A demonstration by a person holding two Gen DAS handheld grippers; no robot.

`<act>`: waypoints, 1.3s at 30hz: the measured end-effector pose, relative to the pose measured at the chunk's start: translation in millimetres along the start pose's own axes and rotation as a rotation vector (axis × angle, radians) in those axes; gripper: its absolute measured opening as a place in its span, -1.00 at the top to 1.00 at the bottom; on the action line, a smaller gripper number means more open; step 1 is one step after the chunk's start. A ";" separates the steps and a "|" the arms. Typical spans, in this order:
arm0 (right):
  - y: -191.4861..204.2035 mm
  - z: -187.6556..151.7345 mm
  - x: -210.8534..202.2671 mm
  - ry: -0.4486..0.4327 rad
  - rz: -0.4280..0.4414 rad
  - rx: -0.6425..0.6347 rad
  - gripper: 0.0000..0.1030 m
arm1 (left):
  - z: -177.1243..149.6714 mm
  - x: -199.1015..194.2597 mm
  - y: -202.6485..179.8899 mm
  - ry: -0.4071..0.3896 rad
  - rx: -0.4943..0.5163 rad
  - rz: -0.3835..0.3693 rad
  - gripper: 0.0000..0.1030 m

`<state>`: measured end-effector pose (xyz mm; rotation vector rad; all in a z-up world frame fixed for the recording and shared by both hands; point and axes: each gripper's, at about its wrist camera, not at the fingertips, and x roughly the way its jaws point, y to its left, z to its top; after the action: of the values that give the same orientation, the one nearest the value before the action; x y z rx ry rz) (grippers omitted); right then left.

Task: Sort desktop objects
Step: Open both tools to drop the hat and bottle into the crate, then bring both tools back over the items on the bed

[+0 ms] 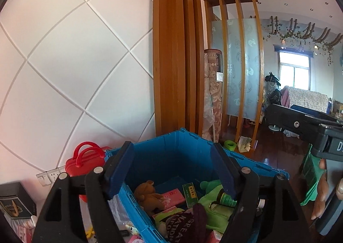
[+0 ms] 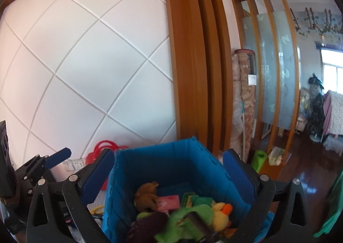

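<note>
While both grippers, the left gripper [image 1: 171, 170] and the right gripper [image 2: 169, 175], are hovering over the blue crate [image 1: 182, 146] with fingers spread and holding nothing, the sorted toys are lying inside it, so the next reach should probably be turning toward clutter beside the crate.

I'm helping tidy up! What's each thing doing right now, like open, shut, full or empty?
Blue crate: lid open, partly filled with toys and boxes.
Left claw: open, holding nothing.
Right claw: open, holding nothing.
Brown teddy: lying in the crate.
Red case: shut, beside the crate.
</note>
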<state>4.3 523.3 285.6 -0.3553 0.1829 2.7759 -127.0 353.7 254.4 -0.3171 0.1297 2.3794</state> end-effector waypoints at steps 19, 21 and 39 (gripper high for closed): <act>129.2 -161.4 -50.8 -0.069 0.303 -0.119 -0.99 | -159.8 -139.0 150.5 -0.036 -0.055 0.341 -0.42; 152.2 -190.1 -48.9 -0.031 0.335 -0.156 -0.99 | -182.8 -154.2 161.8 -0.023 -0.066 0.382 -0.42; 271.2 -408.3 21.7 0.427 0.594 -0.312 -0.99 | -429.5 -262.9 224.7 0.291 -0.249 0.646 -0.42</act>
<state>-18.0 208.1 -89.7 -1.1397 -0.0636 3.2693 -10.8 -61.3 -89.8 -0.8471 0.0761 2.9784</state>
